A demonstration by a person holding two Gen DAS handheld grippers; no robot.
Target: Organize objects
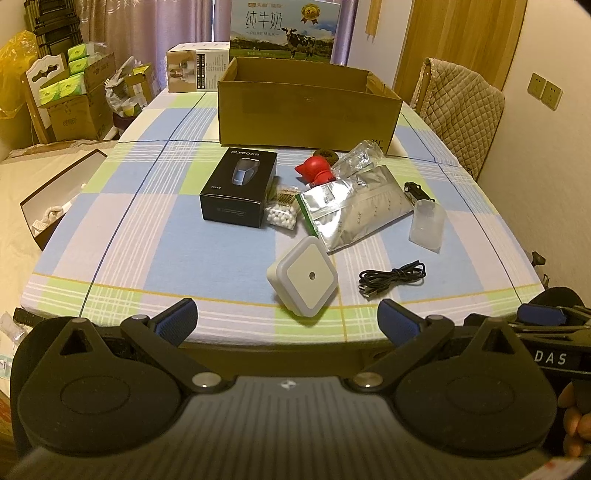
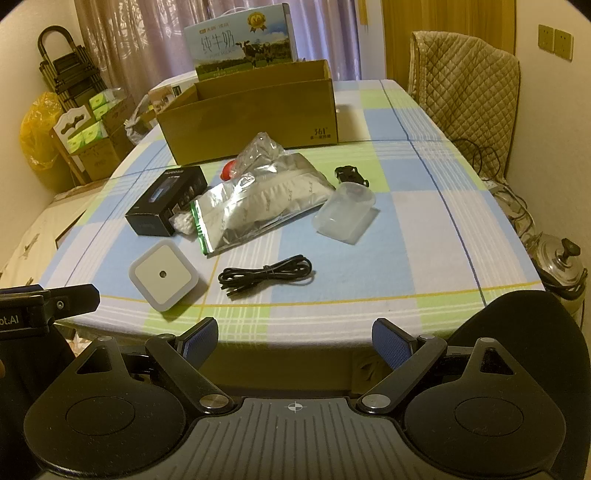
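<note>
Loose items lie on a checked tablecloth (image 1: 122, 221) in front of an open cardboard box (image 1: 306, 114) (image 2: 251, 118). Nearest is a white square night light (image 1: 303, 282) (image 2: 164, 275), with a coiled black cable (image 1: 391, 280) (image 2: 266, 277) to its right. Behind them lie a silver foil bag (image 1: 354, 206) (image 2: 258, 206), a black product box (image 1: 240, 188) (image 2: 166, 199), a small bag of white beads (image 1: 282, 212), a red toy (image 1: 317, 170), a translucent container (image 1: 426, 225) (image 2: 345, 214) and a small black toy car (image 1: 415, 190) (image 2: 351, 175). My left gripper (image 1: 286, 317) and right gripper (image 2: 295, 338) are both open and empty at the table's near edge.
A milk carton (image 1: 284, 29) and a white carton (image 1: 197, 70) stand behind the cardboard box. A chair with a quilted cover (image 2: 469, 81) is at the right, with a metal pot (image 2: 561, 266) below the table's right corner. Stacked cartons (image 1: 74, 99) stand at the left.
</note>
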